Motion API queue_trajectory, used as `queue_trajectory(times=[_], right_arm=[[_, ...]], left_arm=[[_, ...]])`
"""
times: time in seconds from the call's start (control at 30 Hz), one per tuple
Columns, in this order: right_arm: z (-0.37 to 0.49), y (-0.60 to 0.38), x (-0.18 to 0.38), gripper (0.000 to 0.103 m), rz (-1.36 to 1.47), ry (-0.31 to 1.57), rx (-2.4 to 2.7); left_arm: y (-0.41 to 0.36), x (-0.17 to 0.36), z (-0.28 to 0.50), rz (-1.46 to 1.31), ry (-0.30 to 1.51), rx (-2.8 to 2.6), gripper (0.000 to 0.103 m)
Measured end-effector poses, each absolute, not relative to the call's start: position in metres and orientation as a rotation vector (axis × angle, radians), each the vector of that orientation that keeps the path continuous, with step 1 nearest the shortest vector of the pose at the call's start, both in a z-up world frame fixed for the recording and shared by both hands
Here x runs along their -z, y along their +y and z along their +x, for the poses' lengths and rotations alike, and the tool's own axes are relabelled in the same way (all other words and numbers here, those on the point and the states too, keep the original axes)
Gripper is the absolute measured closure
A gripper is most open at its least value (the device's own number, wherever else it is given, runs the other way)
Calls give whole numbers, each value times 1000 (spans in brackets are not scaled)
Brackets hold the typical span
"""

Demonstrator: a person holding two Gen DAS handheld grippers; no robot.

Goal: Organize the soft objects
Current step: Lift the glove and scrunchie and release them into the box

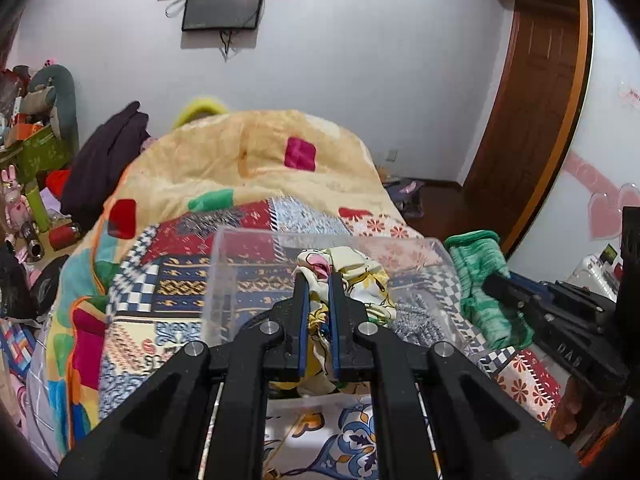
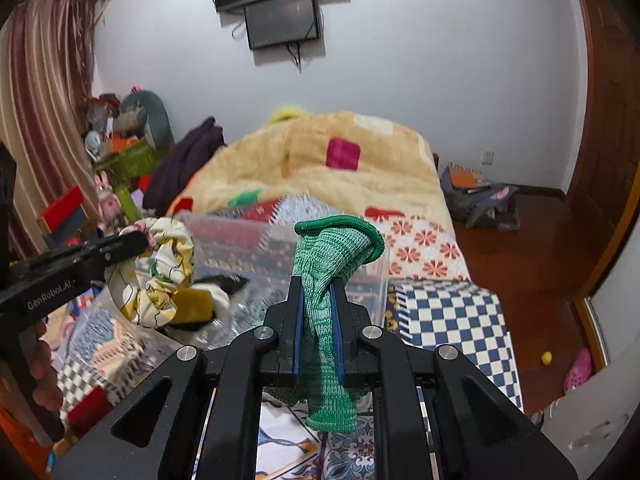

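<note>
Gripping a floral scrunchie [image 1: 348, 276] between nearly closed fingers, the left gripper [image 1: 319, 280] is reaching over the near wall of a clear plastic bin [image 1: 224, 280] that is sitting on a patchwork bedspread [image 1: 180, 280]. Just right of the bin, the right gripper [image 2: 317, 284] is clamping a green knitted cloth [image 2: 332, 248], whose rolled cuff is standing above the fingertips while its tail is hanging below the jaws. Seen from the right wrist camera, the left tool is coming in level from the bin's left side, the scrunchie [image 2: 160, 272] dangling at its tip above the bin's rim [image 2: 240, 224]; white lettering on its body is reading "GenRobot.AI". Part of a bare hand [image 2: 42, 376] is showing beneath it, mostly cut off by the frame edge. Something yellow and pale is lying inside the bin [image 2: 196, 304], blurred by the plastic and hard to identify. Beyond the bin, a beige blanket [image 1: 248, 152] is piling high, hiding all but the top of a yellow object behind it.
</note>
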State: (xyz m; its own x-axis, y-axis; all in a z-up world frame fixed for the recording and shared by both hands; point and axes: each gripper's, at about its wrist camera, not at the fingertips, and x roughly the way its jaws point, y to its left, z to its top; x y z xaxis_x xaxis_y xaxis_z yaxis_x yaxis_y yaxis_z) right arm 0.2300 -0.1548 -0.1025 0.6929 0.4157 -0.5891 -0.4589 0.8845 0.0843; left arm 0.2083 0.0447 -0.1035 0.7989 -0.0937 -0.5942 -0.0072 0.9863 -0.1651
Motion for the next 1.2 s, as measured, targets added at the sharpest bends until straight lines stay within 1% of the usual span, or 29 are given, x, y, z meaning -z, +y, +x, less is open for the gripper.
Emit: queue_trajectory(times=[0.33,0.4,0.43,0.47,0.5,0.53,0.57,0.6,0.63,0.7,0.83,0.9,0.93,0.97,1.0,1.03,1.1,1.17,1.2], right_arm=[[239,-143,121,91,-105,707,-505],[239,-143,121,90,-111,709,-503],[239,-144,121,90,-114,709,-498],[239,-144,120,88,-120,712,-491],[239,-144,121,85,-122,714,-486],[238,-145,120,83,-124,716,-481],[238,-146,119,77,-124,716,-478],[237,-148,117,71,-119,716,-477],[237,-148,116,68,-114,715,-479],[233,-152,111,57,-103,707,-486],[222,-155,98,46,-94,665,-496],[212,-157,87,37,-90,627,-504],[208,-157,83,34,-89,613,-506],[202,-158,77,28,-85,590,-510],[197,-159,72,25,-81,573,-514],[192,-160,68,20,-76,558,-518],[179,-161,56,16,-57,528,-536],[171,-160,49,13,-38,517,-561],[167,-160,47,8,-30,514,-572]], left_arm=[[22,133,231,-78,732,66,95],[22,134,233,-79,748,75,84],[21,135,232,-78,753,76,81],[21,134,231,-76,752,74,72],[21,134,230,-74,750,71,67],[21,132,227,-69,743,65,59],[20,130,225,-67,735,62,53],[20,128,222,-65,727,61,50],[21,125,218,-66,718,62,49],[22,120,214,-71,710,65,46],[25,103,198,-95,677,75,40],[26,93,190,-100,655,79,33],[26,85,182,-100,635,80,31],[27,80,176,-99,621,79,27],[27,75,171,-98,607,77,21],[27,69,164,-95,590,74,19],[29,57,149,-91,558,62,8],[32,46,130,-89,528,45,3],[33,43,124,-88,522,38,1]])
